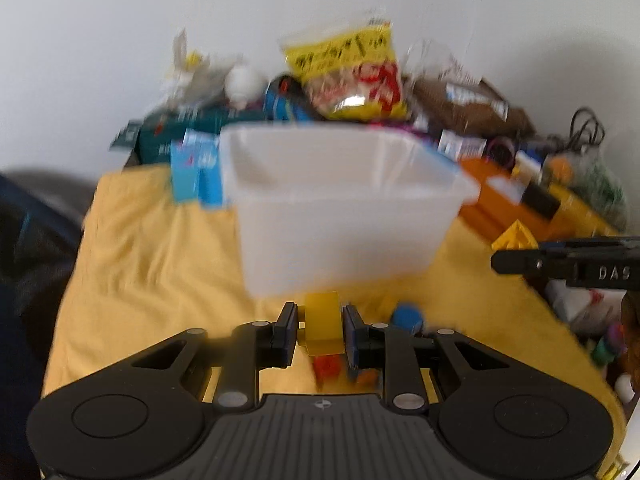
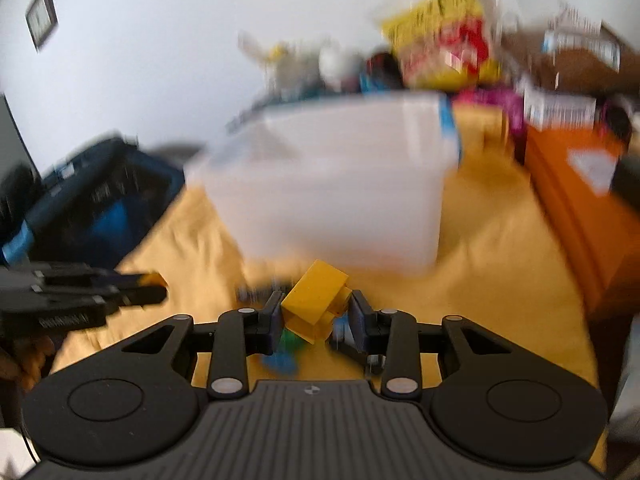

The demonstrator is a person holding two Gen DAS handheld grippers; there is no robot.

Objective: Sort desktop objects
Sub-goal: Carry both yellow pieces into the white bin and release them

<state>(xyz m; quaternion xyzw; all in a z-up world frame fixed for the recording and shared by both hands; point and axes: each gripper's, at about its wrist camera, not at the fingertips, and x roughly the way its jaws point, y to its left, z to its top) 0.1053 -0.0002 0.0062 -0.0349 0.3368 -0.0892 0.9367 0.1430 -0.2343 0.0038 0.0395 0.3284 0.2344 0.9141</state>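
My left gripper [image 1: 319, 312] is shut on a small yellow block [image 1: 322, 326], held above the yellow cloth [image 1: 140, 264]. Just beyond it stands a translucent white bin [image 1: 344, 208]. The right gripper [image 2: 316, 305] is shut on a second yellow block [image 2: 314, 294], which sits tilted between the pads, in front of the same bin [image 2: 332, 192]. Each gripper shows in the other's view: the right one [image 1: 520, 262] at the right edge, the left one [image 2: 154, 286] at the left edge with a bit of yellow at its tip. Both views are blurred.
Small loose pieces lie on the cloth under the grippers: a blue round one [image 1: 406, 316], a red one [image 1: 326, 366], blue and green ones [image 2: 284, 356]. An orange box [image 2: 572, 200] stands at the right. Snack bags [image 1: 348, 76] and boxes crowd the back. A dark bag [image 2: 88, 204] sits left.
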